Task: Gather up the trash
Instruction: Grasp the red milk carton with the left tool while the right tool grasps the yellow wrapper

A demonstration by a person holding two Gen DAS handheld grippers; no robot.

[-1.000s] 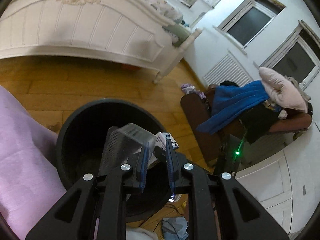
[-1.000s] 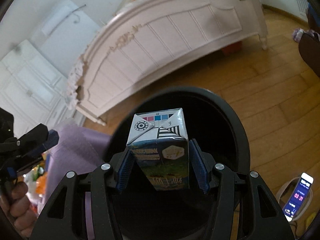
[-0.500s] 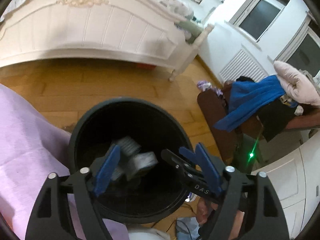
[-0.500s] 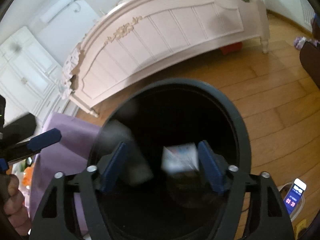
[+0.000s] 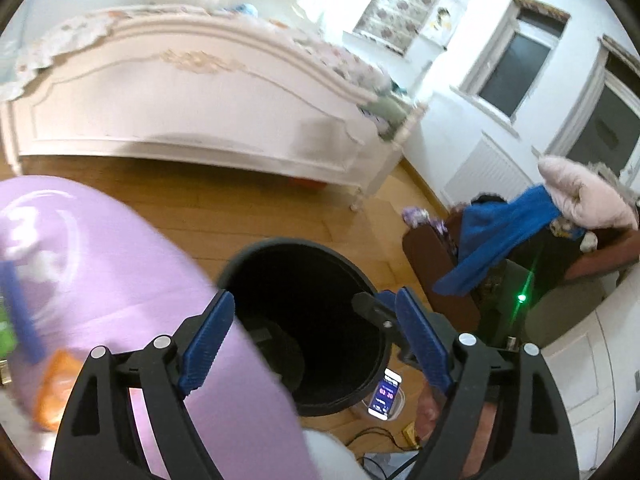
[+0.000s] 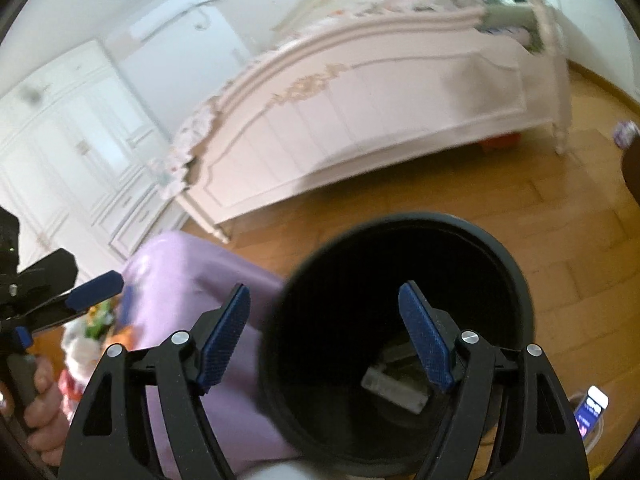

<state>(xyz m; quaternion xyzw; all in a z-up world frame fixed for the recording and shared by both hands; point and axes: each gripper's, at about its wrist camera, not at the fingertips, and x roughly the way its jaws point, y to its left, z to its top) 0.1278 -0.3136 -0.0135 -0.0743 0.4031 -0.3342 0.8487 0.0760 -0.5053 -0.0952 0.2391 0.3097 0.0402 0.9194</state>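
A black round trash bin (image 5: pixel 360 284) stands on the wooden floor; it also shows in the right wrist view (image 6: pixel 516 276). Dropped trash (image 6: pixel 394 384) lies blurred at its bottom, also dimly in the left wrist view (image 5: pixel 276 344). My left gripper (image 5: pixel 316 336) is open and empty above the bin's near-left edge. My right gripper (image 6: pixel 324 332) is open and empty above the bin's left rim. The left gripper's blue fingertip (image 6: pixel 96 286) shows at the left of the right wrist view.
A purple-covered surface (image 5: pixel 100 272) lies left of the bin with an orange packet (image 5: pixel 56 384) on it. A white bed frame (image 5: pixel 200 120) stands behind. A chair piled with clothes (image 5: pixel 520 240) is at right. A phone (image 5: pixel 386 392) lies on the floor by the bin.
Both grippers opened. The clear plastic box and the milk carton dropped into the bin. Both grippers have since lifted and shifted left, away from the bin.
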